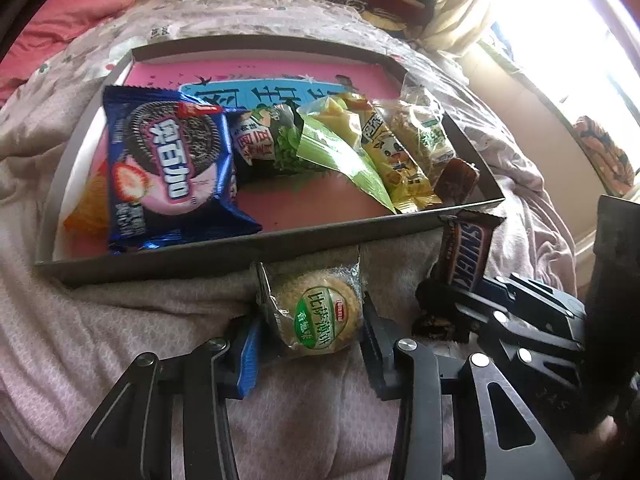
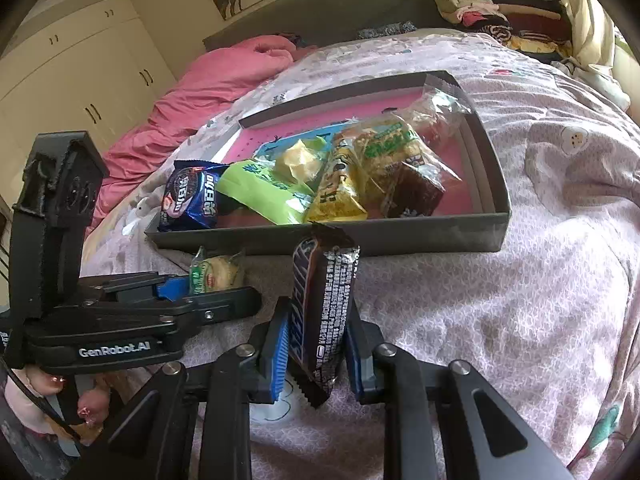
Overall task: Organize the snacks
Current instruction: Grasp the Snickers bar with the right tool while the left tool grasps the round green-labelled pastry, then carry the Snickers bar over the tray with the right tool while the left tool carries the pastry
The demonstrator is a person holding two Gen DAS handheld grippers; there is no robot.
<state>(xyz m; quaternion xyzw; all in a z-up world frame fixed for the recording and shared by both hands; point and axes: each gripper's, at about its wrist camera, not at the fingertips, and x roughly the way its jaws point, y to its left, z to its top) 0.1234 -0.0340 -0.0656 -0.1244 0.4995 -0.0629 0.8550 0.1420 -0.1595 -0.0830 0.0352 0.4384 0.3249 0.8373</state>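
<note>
A shallow dark box [image 1: 240, 248] with a pink bottom lies on the bed and holds several snacks, among them a blue Oreo pack [image 1: 168, 164] at its left and green and yellow packets at its right. Just in front of the box's near wall, my left gripper [image 1: 312, 334] is shut on a round biscuit pack [image 1: 316, 312] with a green label. To its right, my right gripper [image 2: 316, 340] is shut on a Snickers bar [image 2: 324, 300], which stands upright against the box wall [image 2: 400, 236]. The right wrist view also shows the left gripper [image 2: 208, 292] with the biscuit pack [image 2: 218, 274].
The box rests on a floral quilt [image 2: 520, 300]. A pink blanket [image 2: 208, 92] lies bunched at the far left. Folded clothes [image 2: 500, 12] are stacked by the headboard. A cream wardrobe [image 2: 100, 60] stands beyond the bed, and a bright window [image 1: 560, 40] is at the right.
</note>
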